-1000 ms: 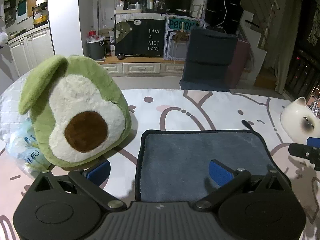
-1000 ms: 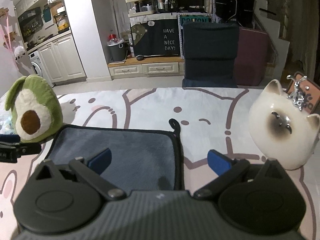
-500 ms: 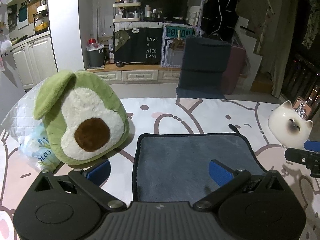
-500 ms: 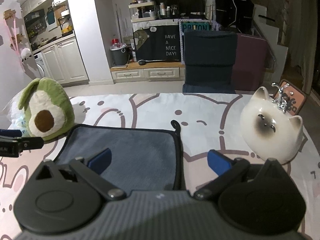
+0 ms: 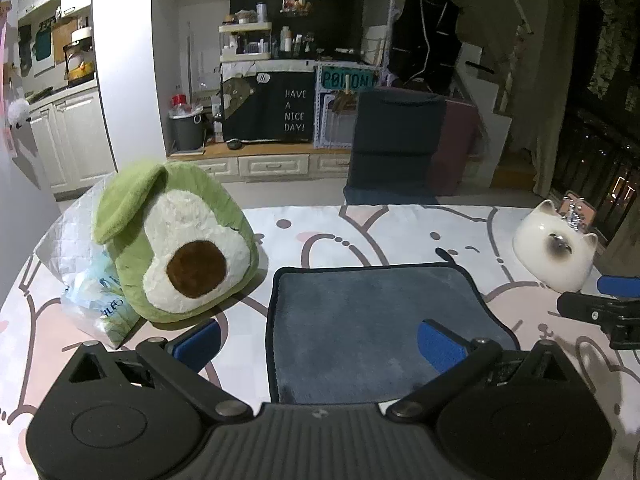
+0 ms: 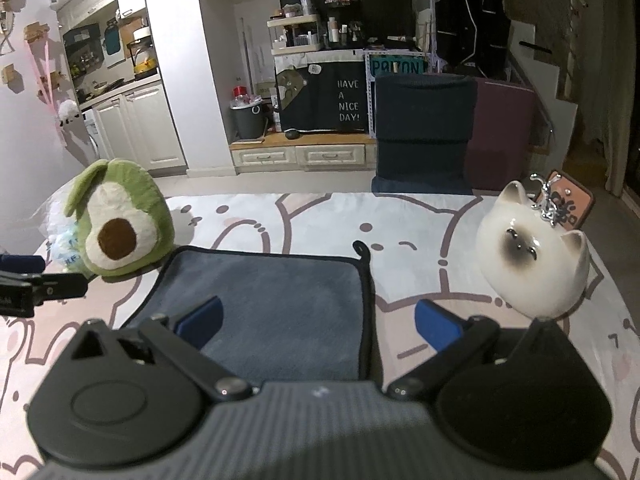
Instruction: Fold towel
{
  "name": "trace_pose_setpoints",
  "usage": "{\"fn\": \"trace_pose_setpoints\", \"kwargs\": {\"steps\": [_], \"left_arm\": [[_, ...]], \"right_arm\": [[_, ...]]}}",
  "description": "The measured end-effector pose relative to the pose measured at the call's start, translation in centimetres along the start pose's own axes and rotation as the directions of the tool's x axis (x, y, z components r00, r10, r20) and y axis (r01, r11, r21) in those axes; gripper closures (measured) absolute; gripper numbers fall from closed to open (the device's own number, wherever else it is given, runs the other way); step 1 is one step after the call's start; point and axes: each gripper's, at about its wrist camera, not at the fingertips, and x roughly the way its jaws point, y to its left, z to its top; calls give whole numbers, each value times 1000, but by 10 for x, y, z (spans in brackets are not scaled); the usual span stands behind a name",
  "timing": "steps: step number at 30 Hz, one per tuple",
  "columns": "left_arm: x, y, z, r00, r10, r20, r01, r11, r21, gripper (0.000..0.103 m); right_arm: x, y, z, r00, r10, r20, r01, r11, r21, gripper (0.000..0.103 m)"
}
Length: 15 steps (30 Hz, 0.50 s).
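A dark grey-blue towel (image 5: 372,320) with black trim lies flat on the patterned table, folded into a rectangle; it also shows in the right wrist view (image 6: 276,300). My left gripper (image 5: 318,344) is open and empty, held above the towel's near left edge. My right gripper (image 6: 318,322) is open and empty, above the towel's near right edge. Each gripper's tip shows in the other's view: the right gripper (image 5: 600,308) and the left gripper (image 6: 36,280). A black hanging loop (image 6: 362,249) sticks out at the towel's far right corner.
A green avocado plush (image 5: 176,244) stands left of the towel, with a plastic bag (image 5: 92,296) beside it. A white ceramic cat (image 6: 532,252) stands right of the towel. A dark chair (image 5: 396,148) stands beyond the table's far edge.
Both grippers have drawn back and risen from the towel, so more of the table and room shows. The towel has not moved. Both stay open.
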Motion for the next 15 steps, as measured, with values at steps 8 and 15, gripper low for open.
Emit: {"fn": "trace_pose_setpoints", "kwargs": {"steps": [8, 15], "left_arm": [[-34, -2, -11, 999, -22, 26, 23, 1000, -17, 0], [-62, -3, -19, 998, -17, 57, 18, 999, -31, 0]], "right_arm": [[-30, 3, -7, 999, 6, 35, -6, 1000, 8, 0], [-52, 9, -17, 998, 25, 63, -25, 1000, 2, 0]]}}
